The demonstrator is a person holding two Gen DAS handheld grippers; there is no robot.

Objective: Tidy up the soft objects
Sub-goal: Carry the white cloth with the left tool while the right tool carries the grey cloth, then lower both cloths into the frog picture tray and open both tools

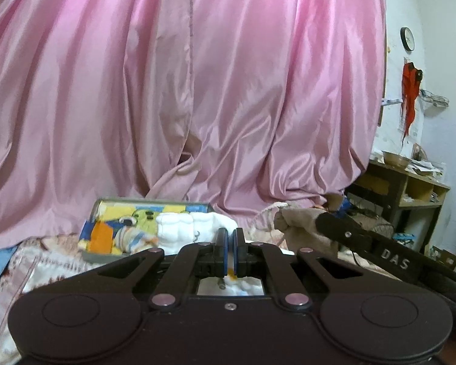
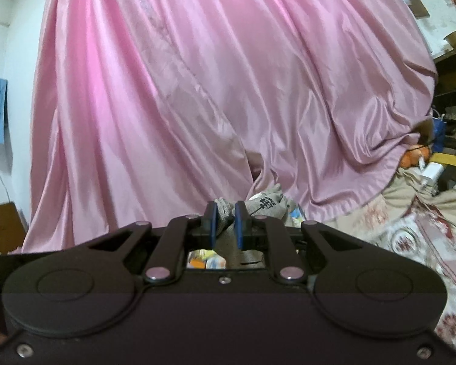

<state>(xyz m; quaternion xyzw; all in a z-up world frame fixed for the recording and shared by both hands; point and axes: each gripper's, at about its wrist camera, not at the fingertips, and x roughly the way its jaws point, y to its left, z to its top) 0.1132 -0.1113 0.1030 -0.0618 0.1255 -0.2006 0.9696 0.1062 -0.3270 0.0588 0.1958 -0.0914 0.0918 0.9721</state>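
I had the left gripper (image 1: 229, 238) clenched on a white cloth (image 1: 194, 228); right gripper (image 2: 225, 217) grasped a grey sock (image 2: 258, 205), pink curtain (image 1: 197, 91) beyond both

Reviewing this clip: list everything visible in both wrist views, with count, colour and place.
Curtain: one, pink satin, fills the background.
Tray: one, colourful cartoon print, ahead on the bed.
White cloth: one, lying in the tray.
Grey sock: one, with dark print, between the right pads.
Bedspread: one, beige with red pattern, underneath.
Clock: one, black-rimmed, on the wall.
Shelf: one, wooden, far right.
Left gripper: black, shut, nipping white-and-yellow fabric.
Right gripper: black, shut on the grey sock.
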